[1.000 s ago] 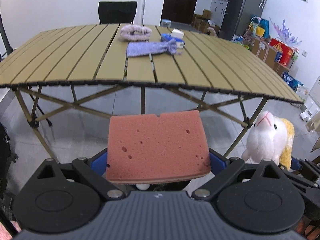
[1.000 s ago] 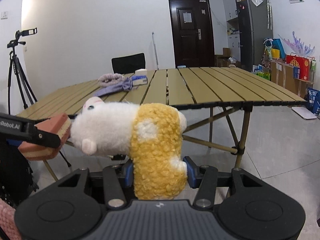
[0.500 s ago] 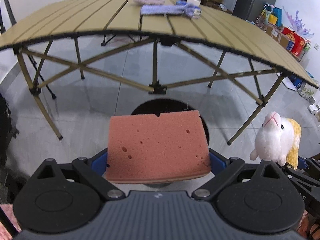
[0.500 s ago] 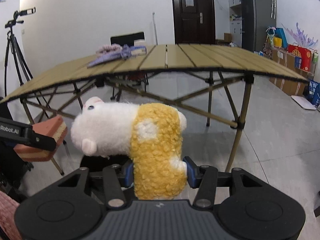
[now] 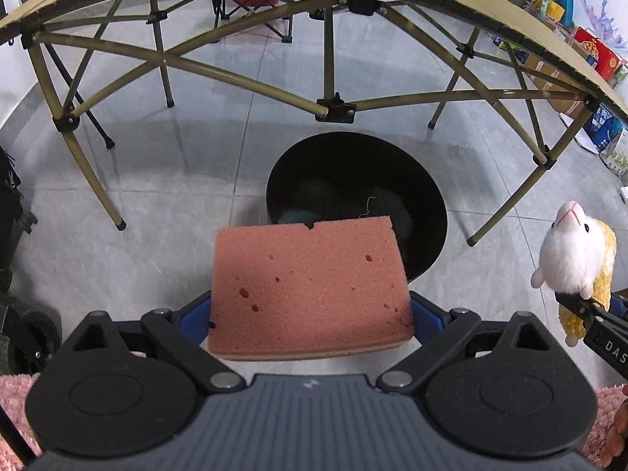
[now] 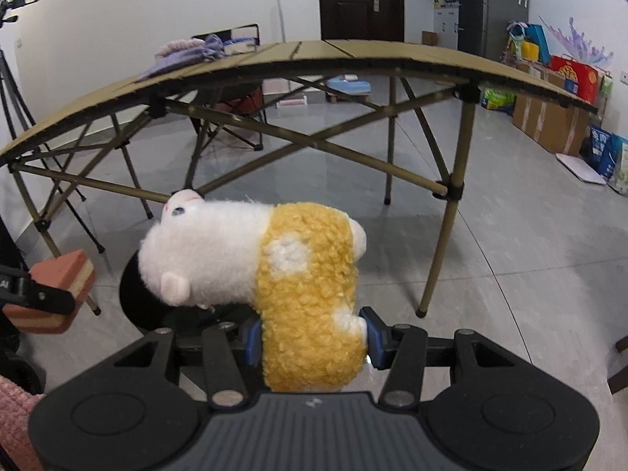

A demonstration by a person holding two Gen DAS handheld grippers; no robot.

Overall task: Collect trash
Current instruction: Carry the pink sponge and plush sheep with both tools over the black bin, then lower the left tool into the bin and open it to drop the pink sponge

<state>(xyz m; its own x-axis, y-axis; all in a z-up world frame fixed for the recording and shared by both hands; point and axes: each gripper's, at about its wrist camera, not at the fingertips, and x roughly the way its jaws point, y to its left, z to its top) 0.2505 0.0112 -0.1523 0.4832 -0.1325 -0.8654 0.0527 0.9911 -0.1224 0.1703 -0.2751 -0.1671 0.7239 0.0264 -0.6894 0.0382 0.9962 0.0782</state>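
Over black bin (image 5: 355, 180), left gripper (image 5: 310, 310) tilted steeply down, jaws clamped on pink sponge (image 5: 308, 282); sponge flat, hanging above bin's near rim. Right gripper (image 6: 310, 337) beside it, angled down less, pinching plush sheep (image 6: 282, 271) by yellow body, white head pointing left toward bin. Folding table (image 6: 353, 59) behind.
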